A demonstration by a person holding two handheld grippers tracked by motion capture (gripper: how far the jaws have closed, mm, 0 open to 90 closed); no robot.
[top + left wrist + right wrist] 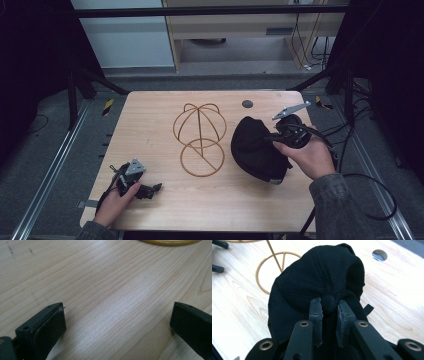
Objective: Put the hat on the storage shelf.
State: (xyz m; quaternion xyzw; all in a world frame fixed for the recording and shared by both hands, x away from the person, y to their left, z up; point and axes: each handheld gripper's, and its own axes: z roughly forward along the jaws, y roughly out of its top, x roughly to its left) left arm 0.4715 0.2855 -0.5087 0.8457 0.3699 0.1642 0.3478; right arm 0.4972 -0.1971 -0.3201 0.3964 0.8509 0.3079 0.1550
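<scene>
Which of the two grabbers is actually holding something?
The right gripper, its jaws pinched on the black cap. The left gripper rests open over bare table.

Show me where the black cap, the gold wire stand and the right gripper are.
black cap [255, 145]: high view, on its crown.
gold wire stand [201, 158]: high view, on its round base ring.
right gripper [329, 307]: right gripper view, between its fingertips.

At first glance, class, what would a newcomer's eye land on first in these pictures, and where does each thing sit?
First, the black cap at the right of the wooden table, pinched at its crown button by the right gripper. Next, the golden wire hat stand at the table's middle, upright on its ring base and bare. Last, the left gripper near the front left edge, jaws wide apart over bare wood.
</scene>
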